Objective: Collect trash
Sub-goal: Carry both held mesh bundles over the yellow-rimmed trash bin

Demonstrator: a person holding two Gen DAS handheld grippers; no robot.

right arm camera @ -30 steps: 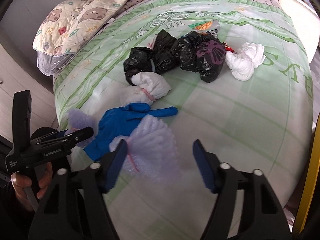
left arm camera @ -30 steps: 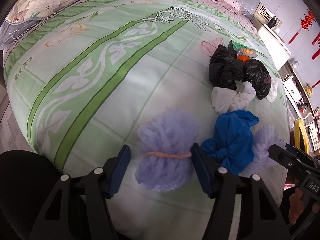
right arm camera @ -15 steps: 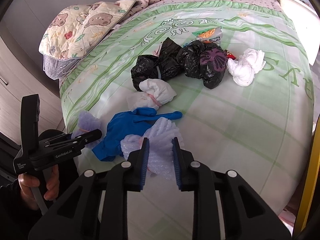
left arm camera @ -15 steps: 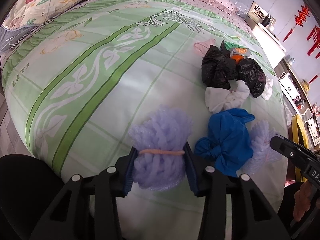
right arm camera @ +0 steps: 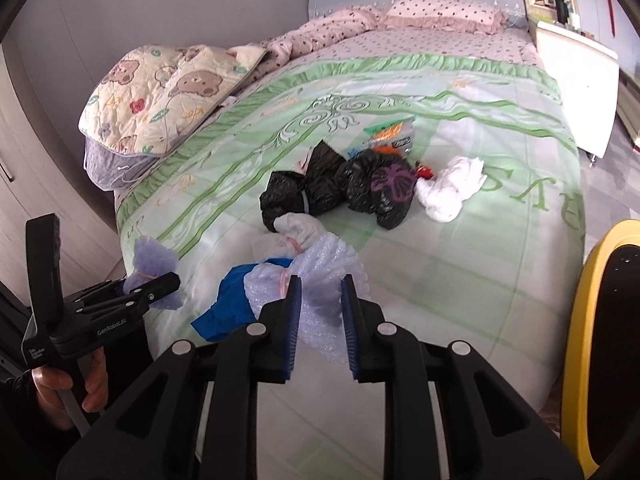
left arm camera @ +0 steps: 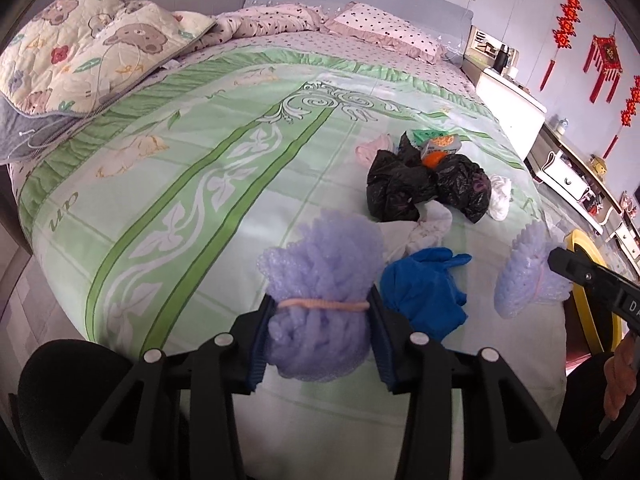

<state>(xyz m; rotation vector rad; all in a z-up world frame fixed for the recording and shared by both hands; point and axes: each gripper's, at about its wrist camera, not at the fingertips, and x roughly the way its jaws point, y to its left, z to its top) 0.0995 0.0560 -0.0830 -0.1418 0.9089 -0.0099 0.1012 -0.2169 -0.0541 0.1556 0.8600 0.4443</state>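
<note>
Bedroom scene: a wide bed [left arm camera: 224, 184] covered by a pale green spread with darker green bands and white leaf scrolls fills both wrist views. At its head lie a pink dotted pillow [left arm camera: 384, 28] and a folded bear-print quilt [left arm camera: 80, 56]; a white nightstand [left arm camera: 508, 100] stands beside it, and red hanging ornaments [left arm camera: 604, 60] decorate the wall.

The left gripper [left arm camera: 318, 322] is clamped on a lilac bubble-wrap bundle [left arm camera: 320, 276] tied with a pink band, its jaws pressing both sides at the waist. The right gripper [right arm camera: 320, 312] is clamped on a second, paler bubble-wrap bundle [right arm camera: 320, 264]; its jaws have just been closing and now pinch the wrap between them. Both bundles appear lifted just above the spread.

Collection looks barely begun. Left on the bed are a blue glove [left arm camera: 424, 288] near the front edge, a white tied bag [right arm camera: 298, 226] behind it, two black tied bags [right arm camera: 340, 190] in the middle, a white wad [right arm camera: 450, 188] beside them, and a snack wrapper [right arm camera: 390, 134] beyond. A yellow-rimmed black bin [right arm camera: 580, 320] stands at the bed's right edge, probably the drop-off point.
</note>
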